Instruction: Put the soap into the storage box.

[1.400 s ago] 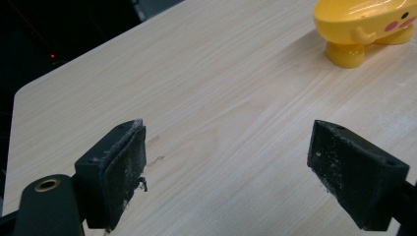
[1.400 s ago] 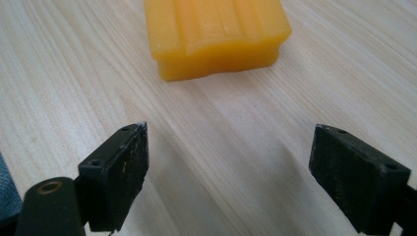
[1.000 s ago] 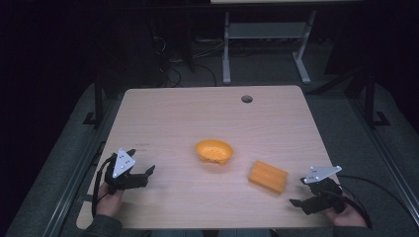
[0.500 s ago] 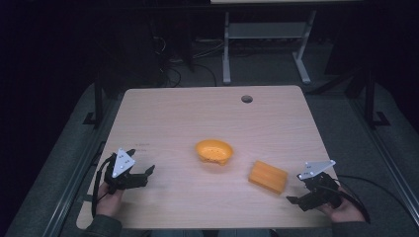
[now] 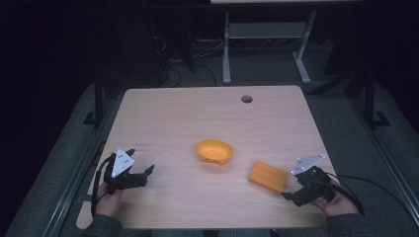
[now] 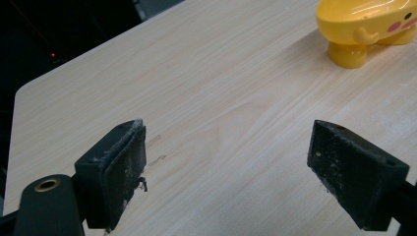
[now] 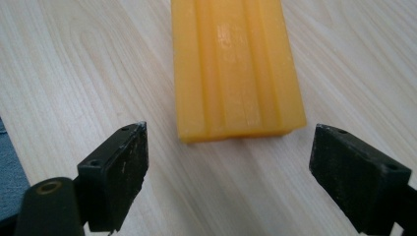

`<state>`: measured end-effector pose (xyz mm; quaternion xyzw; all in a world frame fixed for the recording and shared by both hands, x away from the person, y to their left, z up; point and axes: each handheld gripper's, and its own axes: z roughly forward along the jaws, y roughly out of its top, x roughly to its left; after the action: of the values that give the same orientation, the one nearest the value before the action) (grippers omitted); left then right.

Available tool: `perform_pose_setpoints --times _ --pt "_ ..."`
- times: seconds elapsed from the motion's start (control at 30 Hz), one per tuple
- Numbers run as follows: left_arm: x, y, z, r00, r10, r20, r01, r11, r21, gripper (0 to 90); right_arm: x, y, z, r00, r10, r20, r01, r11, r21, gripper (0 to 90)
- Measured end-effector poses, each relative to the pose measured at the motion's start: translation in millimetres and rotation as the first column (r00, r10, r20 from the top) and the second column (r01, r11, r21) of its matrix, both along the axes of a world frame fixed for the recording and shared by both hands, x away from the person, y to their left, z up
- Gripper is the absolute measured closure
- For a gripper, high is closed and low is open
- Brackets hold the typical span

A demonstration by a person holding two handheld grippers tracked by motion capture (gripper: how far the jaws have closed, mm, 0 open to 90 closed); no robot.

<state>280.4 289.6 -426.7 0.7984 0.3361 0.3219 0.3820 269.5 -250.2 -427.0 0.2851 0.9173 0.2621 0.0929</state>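
down in the lower left of the high view, the left tongs (image 5: 141,174) rest over the light wooden desk (image 5: 197,118), held by a hand (image 5: 106,200) that comes in from the bottom edge. in the left gripper view the same tongs (image 6: 226,172) have their jaws spread wide with only bare wood between them, and the black pads (image 6: 125,169) look dusty and worn.

near the middle of the high view sits an orange-yellow bowl (image 5: 213,151), apart from both tongs. in the left gripper view it shows at the upper right as a yellow bowl (image 6: 369,24) on a short foot, with pink spots on its side.

to the lower right of the bowl in the high view lies a flat orange block (image 5: 267,177), tilted against the desk edge. the right tongs (image 5: 291,195) are just beside its lower right end, held by the other hand (image 5: 336,202). in the right gripper view these tongs (image 7: 228,172) are spread wide and grip nothing; the ridged block (image 7: 236,64) lies flat on the wood ahead of the gap, its near end close to the jaw tips but not touching them.

a round hole (image 5: 246,98) marks the desk's far side, toward the upper right.
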Motion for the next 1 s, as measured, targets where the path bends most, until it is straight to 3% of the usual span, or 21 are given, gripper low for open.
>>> perform_pose_setpoints --times 0.23,0.47,0.6,0.93,1.0 --pt "0.0 0.0 -0.7 1.0000 0.009 0.000 -0.009 0.9998 -0.017 14.1 5.4 8.2 2.8 0.9999 0.017 -0.003 -0.017 1.000 -0.011 14.5" --pt "0.3 0.4 -0.1 1.0000 0.001 0.001 -0.001 1.0000 -0.003 14.1 10.4 14.9 3.8 0.9993 0.038 -0.004 -0.038 0.999 -0.026 14.5" --pt "0.4 -0.2 -0.8 0.9999 0.012 0.002 -0.011 0.9995 -0.029 14.1 14.0 19.9 5.2 0.9986 0.053 0.006 -0.053 0.998 -0.030 14.5" --pt "0.5 0.5 -0.6 0.9999 0.011 0.001 -0.011 0.9995 -0.030 14.1 25.2 36.7 3.5 0.9963 0.086 0.004 -0.086 0.995 -0.060 14.4" --pt "0.4 1.1 0.1 1.0000 0.006 -0.002 -0.007 0.9999 -0.014 14.1 27.7 39.3 2.4 0.9959 0.091 -0.007 -0.091 0.994 -0.068 14.5"
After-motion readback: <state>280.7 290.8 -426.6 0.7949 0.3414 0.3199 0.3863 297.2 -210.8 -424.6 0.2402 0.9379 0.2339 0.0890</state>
